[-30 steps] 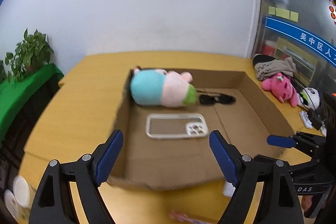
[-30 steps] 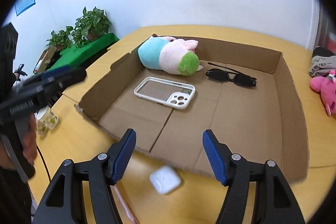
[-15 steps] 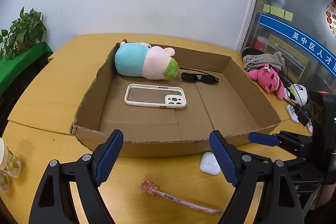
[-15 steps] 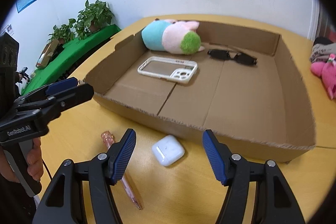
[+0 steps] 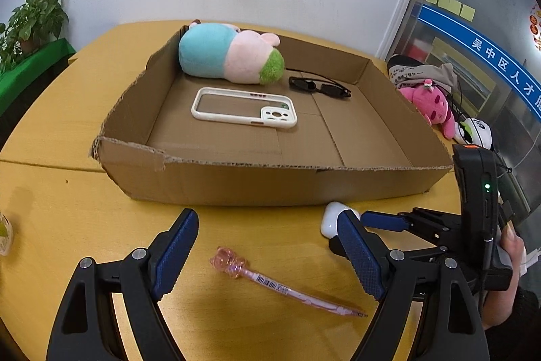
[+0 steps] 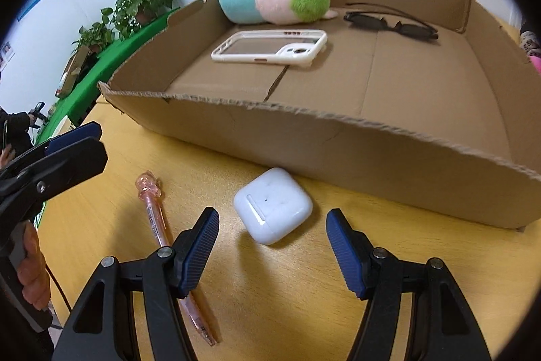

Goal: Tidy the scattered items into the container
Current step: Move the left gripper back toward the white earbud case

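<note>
Both grippers are tilting downward over the yellow surface [image 5: 67, 212]. The left gripper [image 5: 267, 254], jaws released, is hovering above the pink pen [image 5: 287, 288], whose barcode label is too small to read. The right gripper [image 6: 272, 251], jaws released, is straddling the white earbud case [image 6: 272, 205] without touching it, just beside the cardboard box [image 6: 338, 144].

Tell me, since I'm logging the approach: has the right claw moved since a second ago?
Yes. The right claw has come down and back from the cardboard box; its open tips, earlier over the box's near wall, now frame the white earbud case on the table.
</note>
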{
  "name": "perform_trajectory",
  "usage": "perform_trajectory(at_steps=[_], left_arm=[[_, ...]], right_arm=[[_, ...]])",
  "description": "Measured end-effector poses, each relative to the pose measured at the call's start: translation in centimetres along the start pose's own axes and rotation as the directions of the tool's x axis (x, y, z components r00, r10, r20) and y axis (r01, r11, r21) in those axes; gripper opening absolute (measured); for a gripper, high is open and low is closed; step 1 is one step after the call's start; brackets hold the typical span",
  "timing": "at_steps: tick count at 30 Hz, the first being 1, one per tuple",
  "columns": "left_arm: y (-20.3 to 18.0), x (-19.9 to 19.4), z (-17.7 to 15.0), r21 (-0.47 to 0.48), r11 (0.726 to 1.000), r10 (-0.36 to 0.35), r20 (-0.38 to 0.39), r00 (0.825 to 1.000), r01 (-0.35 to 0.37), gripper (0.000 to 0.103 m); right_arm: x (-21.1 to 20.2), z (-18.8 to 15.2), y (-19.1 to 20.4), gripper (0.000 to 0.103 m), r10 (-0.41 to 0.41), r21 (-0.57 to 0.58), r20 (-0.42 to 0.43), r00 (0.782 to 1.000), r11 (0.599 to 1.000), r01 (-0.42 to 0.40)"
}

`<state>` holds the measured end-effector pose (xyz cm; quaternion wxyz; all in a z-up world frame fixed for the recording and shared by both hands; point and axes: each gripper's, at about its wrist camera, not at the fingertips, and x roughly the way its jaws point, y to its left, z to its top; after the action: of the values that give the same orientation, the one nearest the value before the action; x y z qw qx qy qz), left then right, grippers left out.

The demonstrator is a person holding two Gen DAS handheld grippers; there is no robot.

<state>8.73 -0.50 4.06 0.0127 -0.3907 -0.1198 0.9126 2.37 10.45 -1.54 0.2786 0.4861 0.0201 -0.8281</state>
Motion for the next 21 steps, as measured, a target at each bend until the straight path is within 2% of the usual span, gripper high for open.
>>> perform_trajectory(at_steps=[4, 5, 6, 12, 16, 19, 21], left_arm=[[0.3, 0.4, -0.3, -0.014, 1.0, -0.024, -0.021, 1.0, 0.023, 0.088], [0.3, 0.4, -0.3, -0.021, 0.999, -0.032, -0.026, 0.999, 0.032, 0.088], [0.4, 0.5, -0.3, -0.026, 0.999, -0.043, -0.03, 0.999, 0.042, 0.088], [0.0, 1.6, -0.4, -0.032, 0.991, -0.129, -0.091, 0.987, 0.127, 0.088], [-1.4, 3.3, -0.8, 0.003, 0.977, -0.211, -0.189, 0.959, 0.215, 0.088], [-3.0, 4.9, -1.3, 0.014, 0.952, -0.29, -0.278, 0.916, 0.305, 0.088], [-4.2, 6.1, -1.8, 0.037, 0.945, -0.294, -0.333, 0.896, 0.324, 0.087]], right_arm=[[0.5, 0.3, 1.0, 0.063, -0.029, -0.055, -0.004, 1.0, 0.998, 0.029], [0.5, 0.2, 1.3, 0.055, -0.049, -0.076, -0.004, 0.999, 0.996, 0.048], [0.5, 0.2, 1.5, 0.051, -0.06, -0.094, -0.004, 0.998, 0.994, 0.06], [0.1, -0.7, 1.8, 0.051, -0.032, -0.144, -0.002, 0.999, 0.989, 0.031], [-0.5, -1.9, 2.0, 0.051, -0.01, -0.178, -0.007, 1.0, 0.984, 0.008], [-1.1, -2.8, 2.0, 0.051, 0.008, -0.195, -0.005, 1.0, 0.981, -0.009], [-1.5, -3.3, 2.1, 0.051, 0.017, -0.211, -0.005, 1.0, 0.977, -0.017]])
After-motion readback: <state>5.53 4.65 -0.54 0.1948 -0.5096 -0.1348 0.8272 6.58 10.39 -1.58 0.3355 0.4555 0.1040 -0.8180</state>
